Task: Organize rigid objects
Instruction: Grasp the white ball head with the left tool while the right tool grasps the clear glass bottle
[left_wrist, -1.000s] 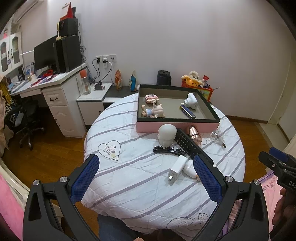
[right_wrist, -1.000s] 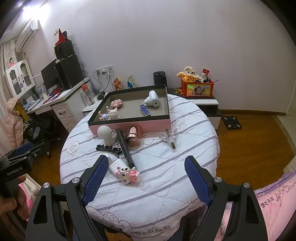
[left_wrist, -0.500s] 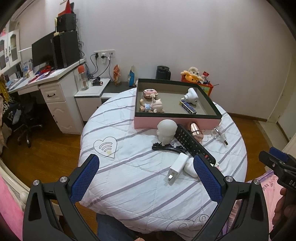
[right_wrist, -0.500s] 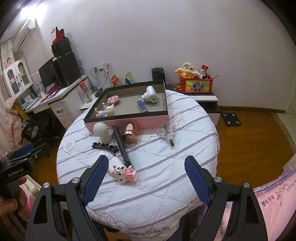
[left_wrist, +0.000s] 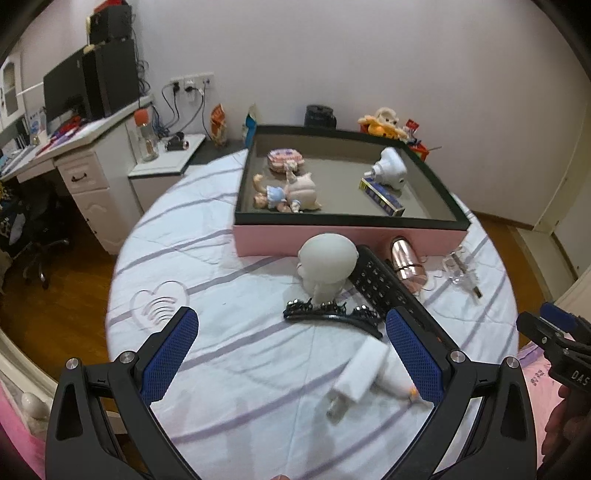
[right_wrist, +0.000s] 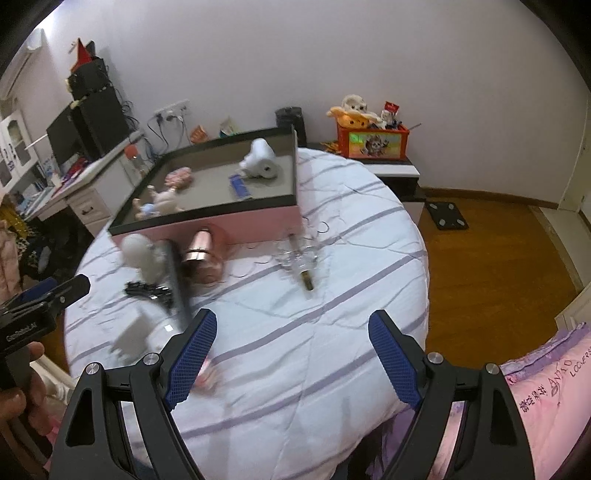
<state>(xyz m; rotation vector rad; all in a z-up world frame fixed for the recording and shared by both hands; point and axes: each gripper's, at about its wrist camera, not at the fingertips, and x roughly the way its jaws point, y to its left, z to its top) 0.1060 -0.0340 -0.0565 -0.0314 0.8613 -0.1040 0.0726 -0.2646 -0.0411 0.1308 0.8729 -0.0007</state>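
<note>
A pink box with a dark rim (left_wrist: 347, 242) (right_wrist: 236, 227) sits on a round white striped table (left_wrist: 207, 354) (right_wrist: 332, 332). It holds a doll, a pink item, a blue packet and a white device. In front of it lie a white figure (left_wrist: 327, 260), a black remote (left_wrist: 388, 291), a rose-gold cylinder (left_wrist: 406, 258) (right_wrist: 201, 254), a black hair clip (left_wrist: 328, 314), a white charger (left_wrist: 356, 380) and a clear glass piece (right_wrist: 299, 262). My left gripper (left_wrist: 291, 354) is open above the near table, empty. My right gripper (right_wrist: 291, 350) is open and empty.
A white desk (left_wrist: 85, 162) with monitor and speakers stands at the left. A low stand with an orange toy box (right_wrist: 373, 142) is behind the table. Wood floor (right_wrist: 495, 251) lies to the right. Pink bedding (right_wrist: 546, 387) is at the near right.
Both grippers have moved closer to the table and lower. The right view has swung right, so the objects sit further left. Nothing was grasped.
</note>
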